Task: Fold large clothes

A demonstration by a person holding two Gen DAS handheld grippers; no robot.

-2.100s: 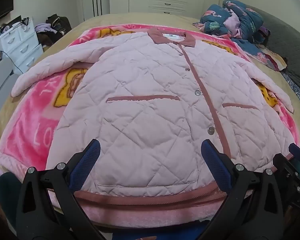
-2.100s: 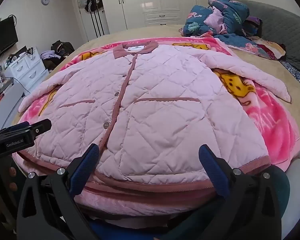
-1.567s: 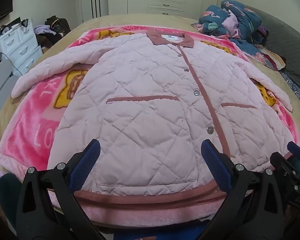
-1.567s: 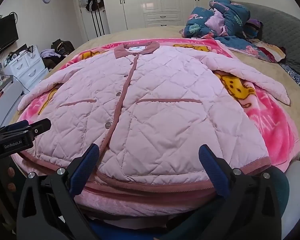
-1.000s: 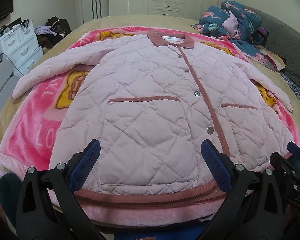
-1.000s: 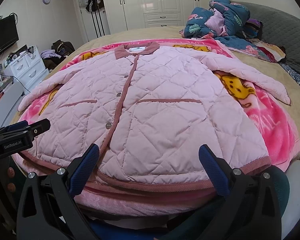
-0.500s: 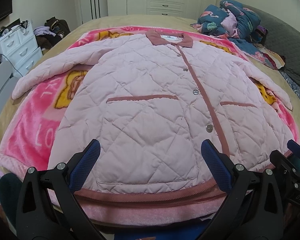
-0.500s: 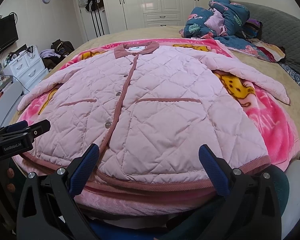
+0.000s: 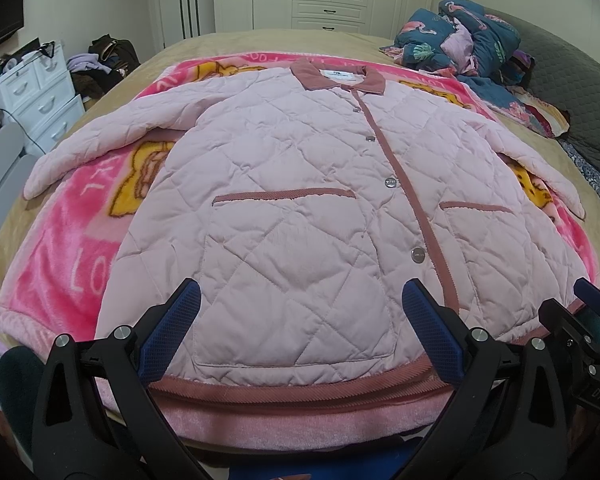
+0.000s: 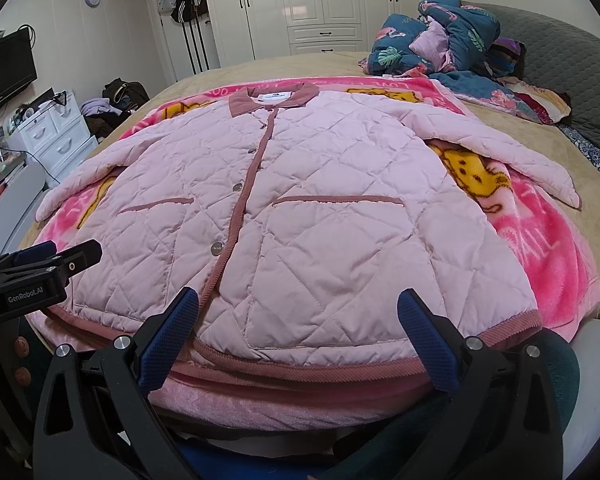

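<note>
Lengthwise, pink quilted jacket (image 9: 300,208) flat on blanket (image 9: 60,248), collar (image 9: 336,78) away, hem toward both wide-open claws.

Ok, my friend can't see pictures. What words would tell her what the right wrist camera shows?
A pink quilted jacket lies buttoned and spread flat, sleeves out, on a bright pink blanket on a bed. The right gripper hangs open over the jacket's hem, holding nothing. The left gripper shows at the left edge.
</note>
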